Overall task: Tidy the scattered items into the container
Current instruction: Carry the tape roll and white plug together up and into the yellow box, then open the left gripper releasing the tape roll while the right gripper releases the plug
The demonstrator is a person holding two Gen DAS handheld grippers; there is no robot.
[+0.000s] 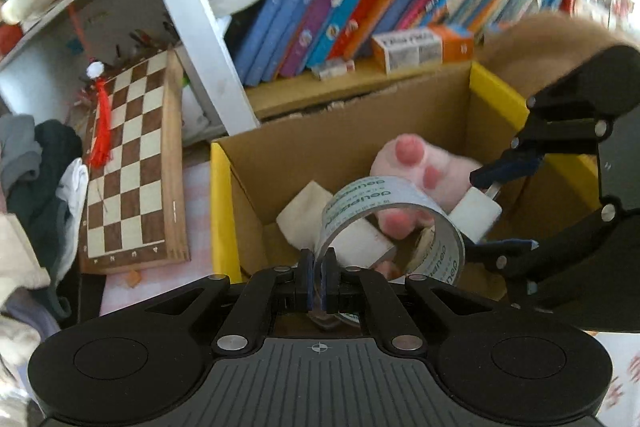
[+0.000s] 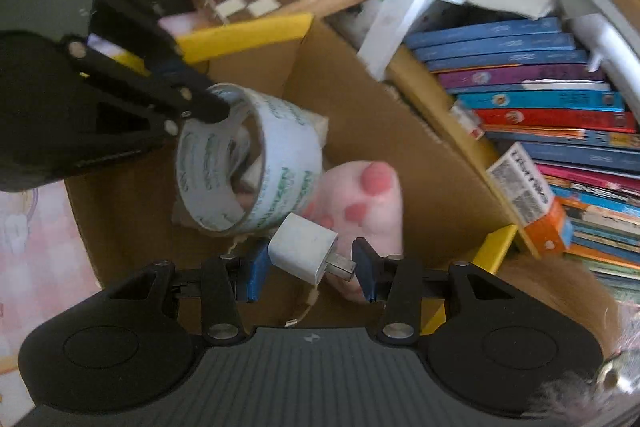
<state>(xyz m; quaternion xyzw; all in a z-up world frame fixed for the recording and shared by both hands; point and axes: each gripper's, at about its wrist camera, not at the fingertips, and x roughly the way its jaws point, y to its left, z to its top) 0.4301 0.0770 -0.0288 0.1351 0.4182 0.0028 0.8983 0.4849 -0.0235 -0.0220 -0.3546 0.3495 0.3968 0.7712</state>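
Observation:
A roll of clear tape (image 1: 436,255) with green print hangs over the open cardboard box (image 1: 336,139) with a yellow rim. My left gripper (image 1: 319,267) is shut on the roll's wall. In the right wrist view the same left gripper (image 2: 216,109) pinches the tape roll (image 2: 280,163) at its top edge. My right gripper (image 2: 311,273) is shut on a white plug charger (image 2: 300,245), one blue pad on its body and the other at its prongs, also above the box (image 2: 380,131). Inside lie a pink paw plush (image 2: 372,195) and white blocks (image 1: 304,211).
A wooden chessboard (image 1: 132,163) with a red tassel lies left of the box. Behind the box stands a shelf of books (image 1: 360,11) with an orange-and-white carton (image 1: 420,45). A white shelf post (image 1: 192,19) rises at the back. Clothes (image 1: 36,163) pile at the far left.

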